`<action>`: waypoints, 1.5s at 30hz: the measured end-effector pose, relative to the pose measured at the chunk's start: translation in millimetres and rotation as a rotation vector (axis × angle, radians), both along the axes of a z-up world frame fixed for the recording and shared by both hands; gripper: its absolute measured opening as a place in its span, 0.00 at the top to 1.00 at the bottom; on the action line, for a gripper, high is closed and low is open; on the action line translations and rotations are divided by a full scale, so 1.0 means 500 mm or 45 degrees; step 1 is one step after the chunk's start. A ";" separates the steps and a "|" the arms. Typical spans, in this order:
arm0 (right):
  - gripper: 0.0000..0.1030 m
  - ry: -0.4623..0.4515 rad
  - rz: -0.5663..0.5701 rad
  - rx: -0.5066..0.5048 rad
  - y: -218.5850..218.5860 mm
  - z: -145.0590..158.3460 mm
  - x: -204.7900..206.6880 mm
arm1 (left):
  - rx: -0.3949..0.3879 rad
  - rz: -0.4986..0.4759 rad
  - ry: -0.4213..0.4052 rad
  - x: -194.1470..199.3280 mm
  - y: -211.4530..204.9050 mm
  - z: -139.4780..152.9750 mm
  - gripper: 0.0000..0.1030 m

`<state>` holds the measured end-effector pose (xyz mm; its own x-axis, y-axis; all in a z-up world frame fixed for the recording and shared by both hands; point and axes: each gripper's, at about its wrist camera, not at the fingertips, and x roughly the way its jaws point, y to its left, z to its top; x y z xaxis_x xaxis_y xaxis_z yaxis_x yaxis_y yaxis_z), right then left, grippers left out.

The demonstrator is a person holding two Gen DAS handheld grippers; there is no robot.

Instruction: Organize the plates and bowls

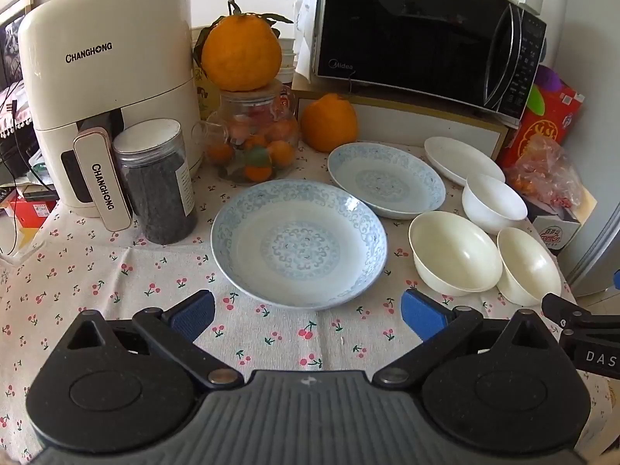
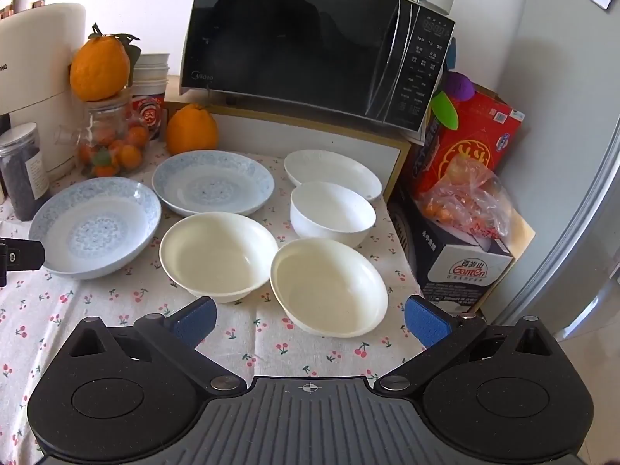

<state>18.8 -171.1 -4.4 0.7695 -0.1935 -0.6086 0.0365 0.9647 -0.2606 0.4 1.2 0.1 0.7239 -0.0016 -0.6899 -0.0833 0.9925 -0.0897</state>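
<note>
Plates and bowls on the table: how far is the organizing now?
Nothing looks done: the two blue plates, the white plate and three bowls all sit apart, unstacked. Nothing is in hand; the left gripper and right gripper have open, empty jaws. All stacking is left.

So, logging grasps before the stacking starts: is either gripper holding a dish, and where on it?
Nothing is held. The left gripper and right gripper both have open, empty jaws.
</note>
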 end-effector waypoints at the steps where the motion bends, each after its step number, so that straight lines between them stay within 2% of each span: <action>1: 0.00 0.004 -0.003 0.002 0.000 0.000 0.000 | -0.006 0.001 0.001 0.001 0.002 0.000 0.00; 10: 0.00 -0.002 0.005 -0.054 0.011 -0.004 -0.001 | 0.010 0.006 0.013 0.003 0.044 0.007 0.00; 12: 0.00 0.002 0.004 -0.055 0.009 -0.005 -0.001 | 0.002 0.023 0.006 -0.002 0.005 -0.003 0.00; 26: 0.00 0.005 0.004 -0.048 0.009 -0.006 -0.002 | -0.011 0.034 0.044 0.003 0.011 -0.013 0.00; 32: 0.00 0.035 0.003 -0.010 0.006 -0.012 0.002 | 0.013 0.040 0.060 0.002 0.014 -0.020 0.00; 34: 0.00 0.074 0.016 0.077 -0.003 -0.013 0.007 | -0.003 0.043 0.083 0.002 0.017 -0.020 0.00; 38: 0.00 0.201 0.015 0.495 -0.047 -0.018 0.020 | -0.078 0.089 0.087 0.007 0.042 -0.021 0.03; 40: 0.00 0.226 0.005 0.610 -0.057 -0.022 0.023 | -0.107 0.135 0.118 0.009 0.057 -0.026 0.05; 42: 0.00 0.257 0.015 0.695 -0.060 -0.028 0.025 | -0.145 0.167 0.152 0.014 0.072 -0.030 0.09; 45: 0.01 0.346 0.041 0.881 -0.052 -0.049 0.036 | -0.221 0.209 0.178 0.023 0.098 -0.031 0.21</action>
<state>36.9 -197.2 -28.8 0.5731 0.3229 -0.7532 0.0265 0.9113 0.4108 11.9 50.1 -15.2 0.6221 -0.0194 -0.7827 -0.2650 0.9355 -0.2338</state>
